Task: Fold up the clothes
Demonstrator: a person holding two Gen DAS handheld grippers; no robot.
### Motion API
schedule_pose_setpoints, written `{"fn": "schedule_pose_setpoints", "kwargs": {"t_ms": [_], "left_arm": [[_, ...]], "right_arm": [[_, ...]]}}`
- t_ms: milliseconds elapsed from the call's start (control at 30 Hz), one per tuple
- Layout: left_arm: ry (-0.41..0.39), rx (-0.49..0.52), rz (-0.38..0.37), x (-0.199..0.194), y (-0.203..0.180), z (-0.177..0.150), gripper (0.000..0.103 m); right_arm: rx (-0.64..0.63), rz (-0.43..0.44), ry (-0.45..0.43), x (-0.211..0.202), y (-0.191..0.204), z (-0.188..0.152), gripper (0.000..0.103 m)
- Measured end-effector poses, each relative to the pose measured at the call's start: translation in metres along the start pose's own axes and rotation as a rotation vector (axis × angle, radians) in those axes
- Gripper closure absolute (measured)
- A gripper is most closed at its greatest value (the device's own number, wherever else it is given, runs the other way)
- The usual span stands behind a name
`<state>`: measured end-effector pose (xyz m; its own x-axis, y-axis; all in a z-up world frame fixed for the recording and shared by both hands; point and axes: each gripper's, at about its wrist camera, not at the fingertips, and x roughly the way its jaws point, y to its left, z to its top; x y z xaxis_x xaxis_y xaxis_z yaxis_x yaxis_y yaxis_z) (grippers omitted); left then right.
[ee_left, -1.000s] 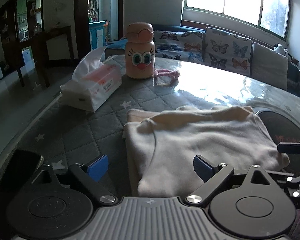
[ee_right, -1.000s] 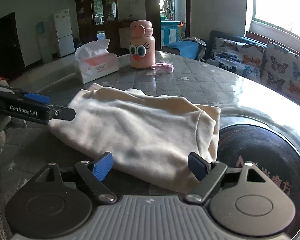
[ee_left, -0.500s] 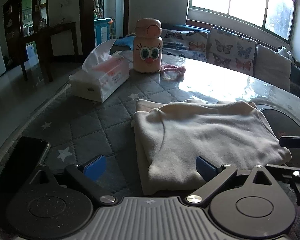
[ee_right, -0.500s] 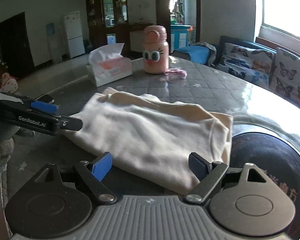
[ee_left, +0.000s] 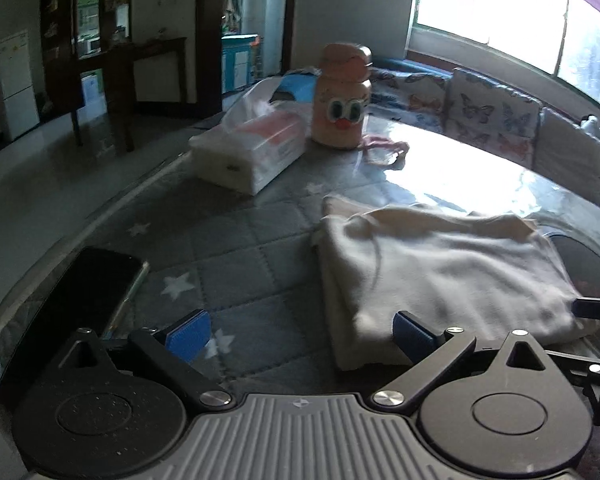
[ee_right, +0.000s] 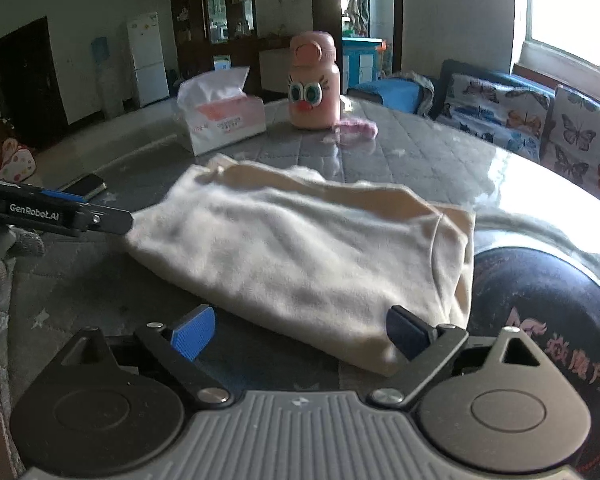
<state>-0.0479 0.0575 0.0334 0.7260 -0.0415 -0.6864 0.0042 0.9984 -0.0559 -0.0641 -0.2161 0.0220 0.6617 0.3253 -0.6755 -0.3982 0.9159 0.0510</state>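
A cream top (ee_left: 440, 264) lies folded flat on the bench (ee_left: 236, 240). It sits near the front edge, with a dark round disc (ee_right: 548, 304) just beside it on one side.

The left tongs (ee_left: 300, 330) are wide apart. Nothing is pinched in them. Their jaws have just been opening a bit more. One blue pad (ee_left: 188, 334) is over the bare grey cloth of the bench. The other pad is right by the near corner of the top, but I cannot tell if it touches.

The right tongs (ee_right: 298, 330) are wide apart too, and they hold nothing. Their jaws have also just been opening. The near edge of the top lies in the gap between them, but the pads do not press on it. In the right view, the tip of the left tongs comes in from the side, just at the far corner of the top.

Behind the top stands a pink bottle (ee_left: 342, 98) with big eyes on it. A tissue box (ee_left: 252, 150) is next to the bottle. A small pink thing (ee_right: 358, 126) lies just beside the bottle, and it is too blurry to tell what it is. A black phone (ee_left: 80, 300) lies flat near the bench edge, well apart from the top. A sofa (ee_right: 532, 120) with butterflies on it stands past the bench.
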Motion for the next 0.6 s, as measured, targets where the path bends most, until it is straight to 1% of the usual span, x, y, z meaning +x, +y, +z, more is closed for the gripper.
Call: {"fn": "schedule_pose_setpoints", "kwargs": {"t_ms": [133, 200, 267, 333, 367, 467, 600], "left_arm": [[0.043, 0.0, 0.014, 0.009, 0.001, -0.009, 0.003], [0.047, -0.007, 0.011, 0.01, 0.002, -0.011, 0.003], [0.039, -0.009, 0.007, 0.007, 0.001, -0.011, 0.003], [0.028, -0.004, 0.002, 0.003, 0.0, -0.009, 0.003], [0.02, -0.001, -0.003, 0.002, 0.0, -0.009, 0.003], [-0.007, 0.008, -0.024, -0.004, -0.002, -0.009, 0.0], [-0.022, 0.01, -0.065, -0.008, -0.005, -0.009, 0.0]], "right_arm": [[0.002, -0.005, 0.011, 0.004, 0.0, -0.003, 0.007], [-0.002, -0.008, 0.009, 0.004, 0.001, -0.003, 0.006], [-0.002, -0.01, 0.002, 0.002, 0.001, -0.002, 0.006], [0.005, -0.012, -0.007, -0.001, 0.001, -0.002, 0.003], [0.006, -0.019, -0.013, -0.003, 0.001, -0.002, 0.0], [-0.001, -0.026, -0.017, -0.006, 0.003, -0.003, 0.0], [-0.016, -0.04, -0.009, -0.007, 0.006, -0.005, 0.0]]}}
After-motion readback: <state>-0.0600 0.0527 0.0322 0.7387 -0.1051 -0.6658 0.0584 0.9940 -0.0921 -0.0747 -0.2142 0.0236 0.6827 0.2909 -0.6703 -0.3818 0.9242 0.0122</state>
